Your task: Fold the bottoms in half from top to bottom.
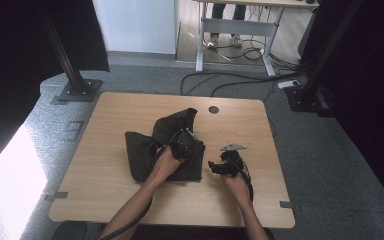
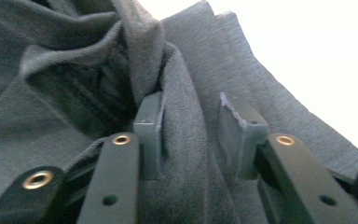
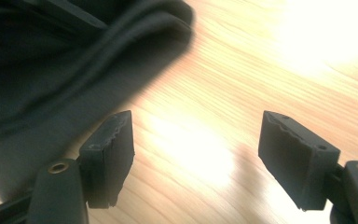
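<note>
Grey pads (image 2: 149,135) of the left gripper (image 2: 193,135) stand apart around a raised fold of the dark garment (image 2: 74,93), one pad touching the cloth, the other just off it, so the jaws are released, not yet pinching. To do this step well, the person should close squarely on that ridge, taking a single layer if possible, before lifting. Out to the right, the right gripper (image 3: 196,144) hovers spread wide over bare wooden table (image 3: 270,93), just beside the garment's near-right edge. Seen from above, the garment (image 1: 145,155) lies crumpled mid-table, the left gripper (image 1: 184,140) upon it, the right gripper (image 1: 220,167) alongside.
</note>
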Tool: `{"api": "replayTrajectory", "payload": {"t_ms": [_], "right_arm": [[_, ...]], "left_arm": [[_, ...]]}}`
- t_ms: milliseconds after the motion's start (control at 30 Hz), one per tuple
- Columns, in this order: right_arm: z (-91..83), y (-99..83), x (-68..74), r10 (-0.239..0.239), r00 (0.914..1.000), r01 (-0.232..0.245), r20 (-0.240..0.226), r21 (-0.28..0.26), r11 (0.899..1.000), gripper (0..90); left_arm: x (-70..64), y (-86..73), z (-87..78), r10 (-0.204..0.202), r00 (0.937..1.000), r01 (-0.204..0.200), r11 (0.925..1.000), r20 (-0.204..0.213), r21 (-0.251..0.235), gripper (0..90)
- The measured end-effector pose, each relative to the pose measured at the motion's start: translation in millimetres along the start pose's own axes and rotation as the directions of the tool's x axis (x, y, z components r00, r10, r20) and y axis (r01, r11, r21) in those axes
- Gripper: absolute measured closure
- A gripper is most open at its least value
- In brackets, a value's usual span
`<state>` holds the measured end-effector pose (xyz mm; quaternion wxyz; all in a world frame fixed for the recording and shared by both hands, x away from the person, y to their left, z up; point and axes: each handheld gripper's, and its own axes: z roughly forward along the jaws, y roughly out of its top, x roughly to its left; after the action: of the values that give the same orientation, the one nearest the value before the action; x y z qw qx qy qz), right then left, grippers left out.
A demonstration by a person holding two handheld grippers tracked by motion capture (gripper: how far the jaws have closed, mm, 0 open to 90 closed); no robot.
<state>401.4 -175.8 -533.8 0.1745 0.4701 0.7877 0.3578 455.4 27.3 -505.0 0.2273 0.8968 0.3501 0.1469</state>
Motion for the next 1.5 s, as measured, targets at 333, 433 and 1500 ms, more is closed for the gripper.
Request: {"api": "replayTrajectory", "payload": {"t_ms": [333,433,1500], "right_arm": [[-13.5,-26.5,-31.0,0.041,0.9966,-0.042,0.071,0.014,0.999,25.5],[-12.2,-30.5,-32.0,0.016,0.9956,-0.017,0.092,0.010,1.000,23.8],[-7.4,-34.1,-29.6,0.013,0.9959,-0.011,0.090,-0.025,1.000,13.2]], "left_arm": [[-2.1,6.9,-7.7,-0.029,0.9951,0.035,0.9975,0.094,-0.061,43.8],[-3.0,9.2,-11.0,-0.024,0.9948,0.032,0.9962,0.099,-0.082,39.2],[148.8,-3.0,-166.7,-0.247,0.9683,0.228,0.9315,-0.035,-0.283,13.1]]}}
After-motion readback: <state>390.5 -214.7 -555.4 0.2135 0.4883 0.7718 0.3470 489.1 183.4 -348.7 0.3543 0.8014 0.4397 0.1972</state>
